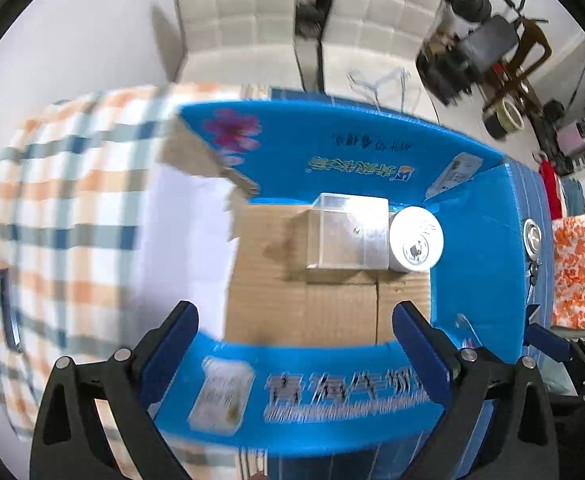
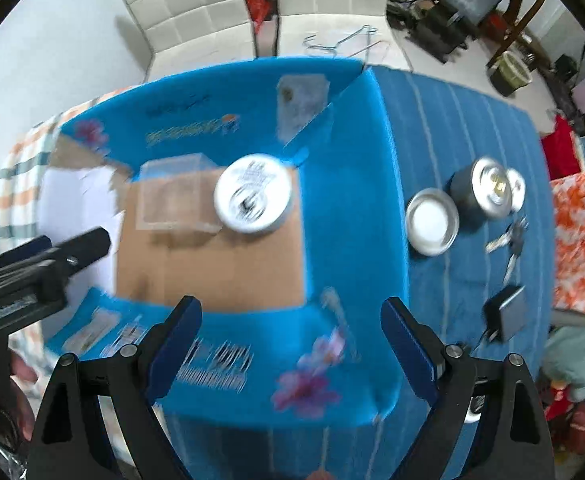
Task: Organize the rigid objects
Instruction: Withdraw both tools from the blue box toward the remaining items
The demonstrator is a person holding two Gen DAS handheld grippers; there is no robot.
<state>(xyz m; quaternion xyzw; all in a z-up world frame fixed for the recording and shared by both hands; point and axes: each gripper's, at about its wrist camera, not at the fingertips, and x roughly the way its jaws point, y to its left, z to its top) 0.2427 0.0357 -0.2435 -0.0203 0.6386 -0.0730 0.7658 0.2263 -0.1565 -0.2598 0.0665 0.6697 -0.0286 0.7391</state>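
An open blue cardboard box (image 1: 472, 248) (image 2: 344, 128) with a brown floor holds a clear plastic cube (image 1: 348, 232) (image 2: 172, 196) and a white round tin (image 1: 415, 239) (image 2: 253, 198) side by side at its far side. My left gripper (image 1: 296, 332) is open and empty above the box's near wall. My right gripper (image 2: 292, 332) is open and empty above the box's near right corner. On the blue cloth right of the box lie a round lid (image 2: 432, 222), a grey can (image 2: 482, 194), keys (image 2: 510, 244) and a small black box (image 2: 506, 316).
The box stands on a table with a checked cloth (image 1: 64, 208) at left and a blue striped cloth (image 2: 464, 120) at right. An orange-patterned fabric (image 2: 584, 240) lies at the far right. White padded chairs (image 2: 196, 12) stand behind. The left gripper's body (image 2: 32, 272) shows at left.
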